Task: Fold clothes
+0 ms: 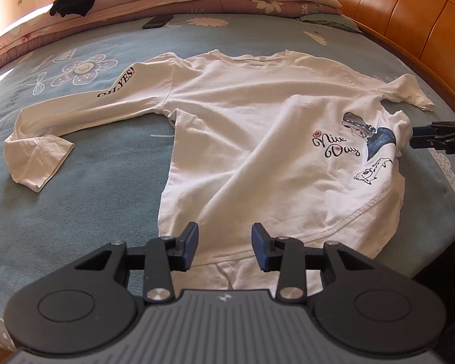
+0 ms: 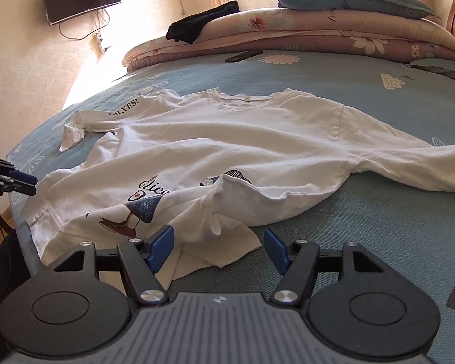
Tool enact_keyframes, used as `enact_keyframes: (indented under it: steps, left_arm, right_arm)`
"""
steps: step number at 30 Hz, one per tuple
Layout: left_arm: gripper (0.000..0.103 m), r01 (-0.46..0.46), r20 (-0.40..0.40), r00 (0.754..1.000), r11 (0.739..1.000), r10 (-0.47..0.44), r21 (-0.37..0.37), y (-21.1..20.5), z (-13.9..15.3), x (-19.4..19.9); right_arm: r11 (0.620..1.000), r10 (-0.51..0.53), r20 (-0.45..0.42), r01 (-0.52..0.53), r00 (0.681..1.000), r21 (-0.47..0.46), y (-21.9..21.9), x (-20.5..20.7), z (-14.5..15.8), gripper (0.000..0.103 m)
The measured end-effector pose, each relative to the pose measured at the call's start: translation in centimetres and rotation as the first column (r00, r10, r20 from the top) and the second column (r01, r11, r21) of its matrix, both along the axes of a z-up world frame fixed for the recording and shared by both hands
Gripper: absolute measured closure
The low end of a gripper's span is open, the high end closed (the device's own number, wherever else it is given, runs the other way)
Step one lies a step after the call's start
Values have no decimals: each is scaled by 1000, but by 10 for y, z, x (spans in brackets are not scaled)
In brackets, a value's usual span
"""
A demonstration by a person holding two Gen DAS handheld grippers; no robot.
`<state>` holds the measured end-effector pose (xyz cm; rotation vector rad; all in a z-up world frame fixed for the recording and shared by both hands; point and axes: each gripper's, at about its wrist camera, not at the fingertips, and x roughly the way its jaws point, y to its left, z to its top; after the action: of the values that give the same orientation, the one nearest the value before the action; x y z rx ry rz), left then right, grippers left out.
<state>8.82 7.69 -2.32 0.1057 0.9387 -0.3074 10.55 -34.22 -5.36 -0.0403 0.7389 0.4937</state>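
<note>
Shirt (image 1: pixel 245 139) spread on bed (image 1: pixel 106 151), soft white cotton, creased; right sleeve cut off at edge of right wrist view, print partly hidden by rumpled fold. Left gripper (image 1: pixel 224 248) jaws released, hem below them, pads not pressing. Right gripper (image 2: pixel 218 248) jaws wide, released, cloth corner between them. Dark garment (image 2: pixel 203 24) on quilt stack (image 2: pixel 318 36), shape unclear.

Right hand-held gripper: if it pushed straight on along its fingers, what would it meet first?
Probably the white shirt: the right hand-held gripper stands open with the shirt's rumpled side edge lying between its fingers, on the blue bedspread. Depth is uncertain.
</note>
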Motion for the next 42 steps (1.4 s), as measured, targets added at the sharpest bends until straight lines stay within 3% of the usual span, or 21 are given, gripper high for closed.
enact_keyframes:
  steps: [2, 4, 13, 16, 19, 21, 23, 28, 36, 42]
  left_arm:
    - [65, -2, -11, 1000, 1000, 2, 6, -3, -2, 3]
    - [65, 2, -20, 1000, 1000, -1, 10, -7, -4, 6]
    - [64, 29, -36, 999, 999, -28, 28, -23, -4, 10]
    - [63, 21, -40, 999, 999, -19, 33, -23, -5, 12]
    - [63, 23, -44, 999, 999, -22, 32, -24, -7, 14]
    - [63, 27, -40, 999, 999, -26, 29, -25, -6, 13]
    - [63, 31, -33, 999, 999, -30, 22, -25, -5, 12]
    - [60, 32, -9, 999, 999, -32, 5, -20, 0, 5]
    - [60, 38, 24, 999, 999, -38, -13, -15, 6, -3]
    - [59, 66, 55, 996, 997, -65, -27, -19, 13, -10]
  right_arm:
    - [988, 24, 23, -20, 999, -151, 8, 3, -3, 36]
    - [974, 45, 13, -41, 999, -221, 15, 12, -10, 41]
    - [987, 119, -64, -125, 991, -96, 21, 52, -27, 45]
    - [984, 134, -80, -142, 988, -110, 25, 46, -25, 64]
    - [983, 105, -110, -120, 988, -137, 27, 41, -21, 73]
    - [987, 69, -130, -87, 989, -134, 28, 39, -17, 87]
    - [988, 45, -134, -64, 990, -141, 29, 31, -8, 92]
    - [992, -19, -141, 1, 990, -129, 27, 2, 28, 94]
    - [988, -126, -230, 142, 965, 57, -12, -60, 94, 94]
    - [962, -241, -307, 268, 921, 49, -33, -96, 95, 94]
